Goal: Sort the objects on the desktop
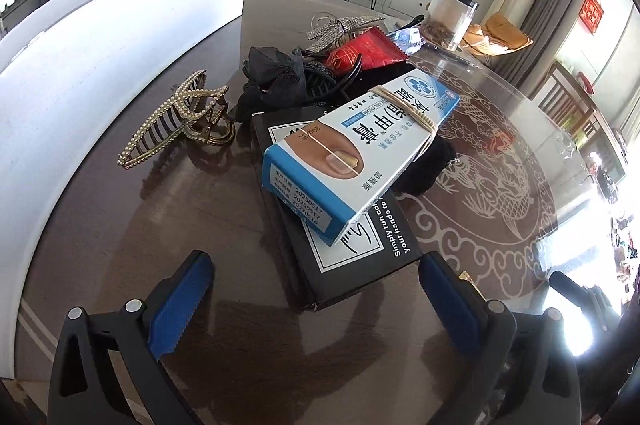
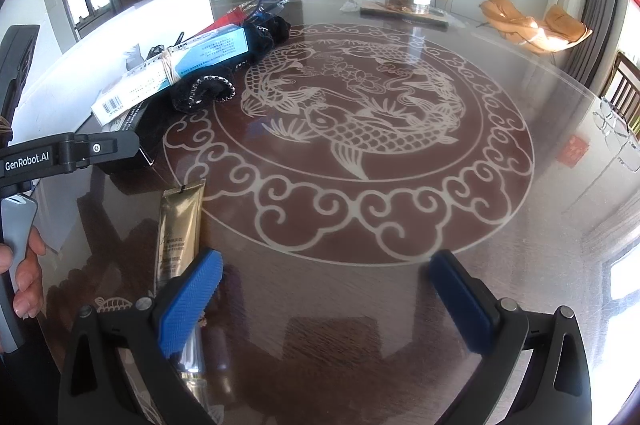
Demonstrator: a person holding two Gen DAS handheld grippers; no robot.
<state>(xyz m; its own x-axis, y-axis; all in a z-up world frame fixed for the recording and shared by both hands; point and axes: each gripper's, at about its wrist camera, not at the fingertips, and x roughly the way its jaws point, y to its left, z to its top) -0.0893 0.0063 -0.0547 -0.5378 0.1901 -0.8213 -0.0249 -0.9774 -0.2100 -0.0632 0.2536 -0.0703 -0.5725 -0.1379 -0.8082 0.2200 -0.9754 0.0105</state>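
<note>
Fingers first: on our left gripper (image 1: 314, 299) the blue-padded fingers (image 1: 182, 299) stand wide apart and grip nothing, held low over the counter (image 1: 120, 225) just short of the near end of a flat black box (image 1: 352, 265). Across that box lies a blue and white cream carton (image 1: 352, 153), tilted, with a rubber band (image 1: 424, 123) wound around it. Behind the carton we see a black fabric pouch (image 1: 428, 169), a black hair bow (image 1: 276, 81), a red packet (image 1: 368, 51) and a rhinestone bow clip (image 1: 340, 27), all crowded together. To the left of the pile, apart from it, a pearl-edged hair claw (image 1: 180, 121) rests on the counter beside a white panel (image 1: 80, 73). Farther back stands a clear jar (image 1: 450, 19) with a black lid.

On our right gripper (image 2: 326, 299) the fingers (image 2: 190, 301) are likewise spread wide and empty, above the counter's fish pattern (image 2: 360, 129). A gold tube (image 2: 180, 225) lies flat on the counter, and it runs under the left finger; we cannot tell whether they touch. At the left edge of that view a hand (image 2: 24, 265) grips the handle of the left gripper.
</note>
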